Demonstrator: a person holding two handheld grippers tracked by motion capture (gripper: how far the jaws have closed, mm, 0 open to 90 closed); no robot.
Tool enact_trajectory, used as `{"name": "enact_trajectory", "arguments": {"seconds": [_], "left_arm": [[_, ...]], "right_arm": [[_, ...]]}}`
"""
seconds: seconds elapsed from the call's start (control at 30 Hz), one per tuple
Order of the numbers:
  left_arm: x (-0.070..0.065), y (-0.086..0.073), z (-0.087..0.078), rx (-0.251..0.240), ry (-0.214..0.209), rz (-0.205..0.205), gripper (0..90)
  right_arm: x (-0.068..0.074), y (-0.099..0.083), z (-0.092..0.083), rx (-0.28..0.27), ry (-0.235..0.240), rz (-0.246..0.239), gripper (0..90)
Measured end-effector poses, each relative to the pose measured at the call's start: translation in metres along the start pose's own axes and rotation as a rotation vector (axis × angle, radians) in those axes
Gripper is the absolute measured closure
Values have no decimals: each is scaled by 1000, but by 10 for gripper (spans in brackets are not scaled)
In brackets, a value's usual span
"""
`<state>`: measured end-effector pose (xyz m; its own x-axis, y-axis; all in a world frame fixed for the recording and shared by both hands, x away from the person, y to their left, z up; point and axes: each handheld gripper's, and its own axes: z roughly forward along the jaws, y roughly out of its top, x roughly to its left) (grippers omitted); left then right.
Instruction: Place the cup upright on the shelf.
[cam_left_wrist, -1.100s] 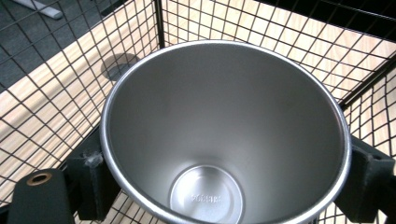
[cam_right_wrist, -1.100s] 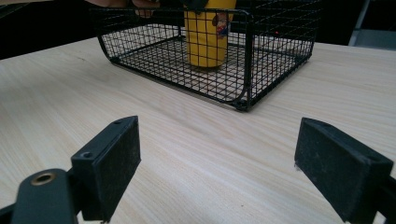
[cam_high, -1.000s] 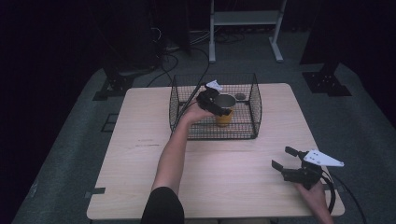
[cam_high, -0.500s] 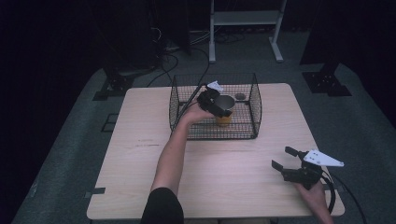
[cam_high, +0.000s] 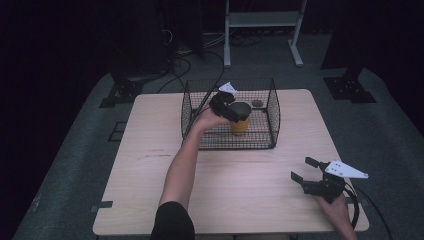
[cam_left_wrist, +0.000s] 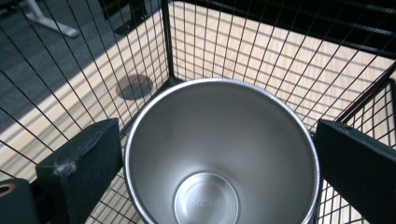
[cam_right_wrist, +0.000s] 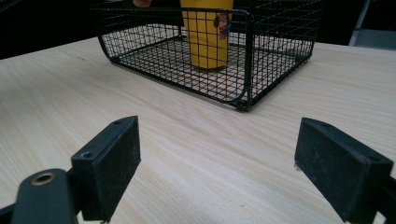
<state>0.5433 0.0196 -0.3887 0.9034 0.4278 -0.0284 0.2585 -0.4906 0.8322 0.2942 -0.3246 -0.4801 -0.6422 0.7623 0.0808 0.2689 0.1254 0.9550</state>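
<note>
Steel-lined yellow cup (cam_high: 240, 120) stands upright inside the wire basket (cam_high: 272, 120) near the counter's (cam_high: 150, 165) far edge. Left gripper (cam_high: 235, 111) has just been opening, cup between the jaws but let go. Lift straight up so nothing clips the rim. Right gripper (cam_high: 306, 170) idles released by the near right corner. Cup's print is unreadable.

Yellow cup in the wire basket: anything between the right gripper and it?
Yes. The right gripper hovers open over bare table, and the near wall of the wire basket stands between it and the yellow cup. The left gripper, jaws just opened, also sits at the cup's rim.
</note>
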Motion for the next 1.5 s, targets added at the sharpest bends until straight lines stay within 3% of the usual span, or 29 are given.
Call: {"name": "enact_trajectory", "arguments": {"seconds": [0.57,0.97,1.23,1.5], "left_arm": [[-14,12,-33,-87,2,39,19],[-19,6,-60,-115,17,34,21],[-33,-2,-75,-108,25,43,21],[-46,-10,-87,-135,16,49,22]], "right_arm": [[0,0,0,-2,6,-1,133],[0,0,0,3,-3,-3,133],[0,0,0,6,-19,1,133],[1,0,0,8,-23,-3,133]]}}
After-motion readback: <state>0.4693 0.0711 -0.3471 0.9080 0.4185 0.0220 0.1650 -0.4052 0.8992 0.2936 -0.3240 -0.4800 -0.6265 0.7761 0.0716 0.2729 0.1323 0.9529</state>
